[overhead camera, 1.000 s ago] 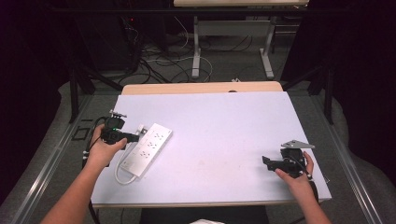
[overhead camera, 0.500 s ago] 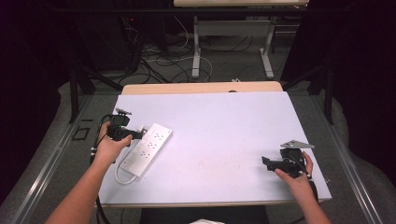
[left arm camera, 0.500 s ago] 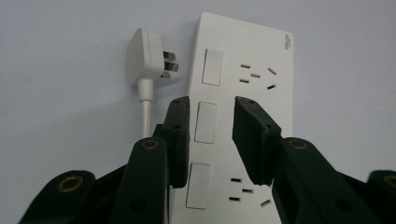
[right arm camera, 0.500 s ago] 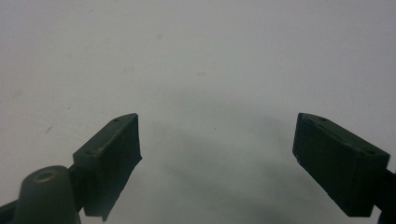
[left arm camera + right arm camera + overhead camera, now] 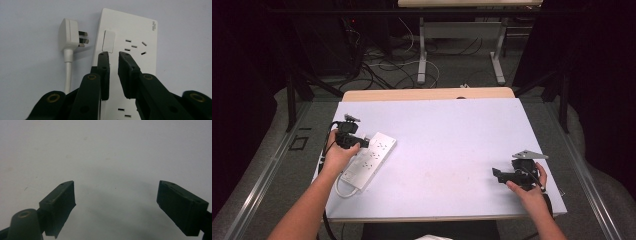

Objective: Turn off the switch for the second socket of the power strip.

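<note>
A white power strip (image 5: 371, 159) lies slanted on the left part of the pale table (image 5: 452, 130). In the left gripper view the strip (image 5: 135, 32) shows a rocker switch (image 5: 108, 41) and socket holes, and its white plug (image 5: 70, 35) lies loose beside it, prongs toward the strip. My left gripper (image 5: 358, 143) hovers over the strip's far end; its jaws (image 5: 113, 53) stand almost together just short of the switch, with nothing between them. My right gripper (image 5: 496, 174) rests near the front right of the table, jaws (image 5: 116, 202) wide apart over bare tabletop.
The strip's white cord (image 5: 343, 186) loops toward the front left edge of the table. Beyond the far edge are table legs (image 5: 422, 55) and loose cables (image 5: 377, 67) on the floor.
My left gripper has moved a little forward and to the right, onto the far end of the power strip. The right gripper has stayed where it was.
</note>
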`<act>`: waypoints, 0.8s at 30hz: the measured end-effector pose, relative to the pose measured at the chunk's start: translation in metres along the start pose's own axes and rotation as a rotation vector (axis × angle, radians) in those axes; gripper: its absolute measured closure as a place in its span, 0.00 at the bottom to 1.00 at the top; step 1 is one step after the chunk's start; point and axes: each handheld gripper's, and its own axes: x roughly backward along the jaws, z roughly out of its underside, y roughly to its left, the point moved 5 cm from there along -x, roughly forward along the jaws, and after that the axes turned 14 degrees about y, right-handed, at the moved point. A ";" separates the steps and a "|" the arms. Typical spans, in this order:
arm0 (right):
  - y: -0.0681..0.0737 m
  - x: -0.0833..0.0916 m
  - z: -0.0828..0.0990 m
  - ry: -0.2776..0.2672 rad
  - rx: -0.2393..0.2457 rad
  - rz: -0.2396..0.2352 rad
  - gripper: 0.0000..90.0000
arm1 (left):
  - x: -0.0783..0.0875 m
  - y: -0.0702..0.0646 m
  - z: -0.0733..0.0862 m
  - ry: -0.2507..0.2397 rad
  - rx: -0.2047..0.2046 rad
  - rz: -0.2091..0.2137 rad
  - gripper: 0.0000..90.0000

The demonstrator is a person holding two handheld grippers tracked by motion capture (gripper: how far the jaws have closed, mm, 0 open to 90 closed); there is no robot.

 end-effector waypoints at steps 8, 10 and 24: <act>0.000 0.000 0.000 -0.001 0.006 0.001 0.16 | -0.005 0.000 -0.002 0.023 0.003 -0.020 0.96; 0.000 0.000 0.000 0.002 0.004 0.000 0.16 | -0.006 0.000 -0.002 0.030 0.001 -0.020 0.98; 0.001 -0.001 0.000 0.003 0.003 -0.001 0.16 | -0.019 0.001 -0.004 0.041 0.007 -0.043 1.00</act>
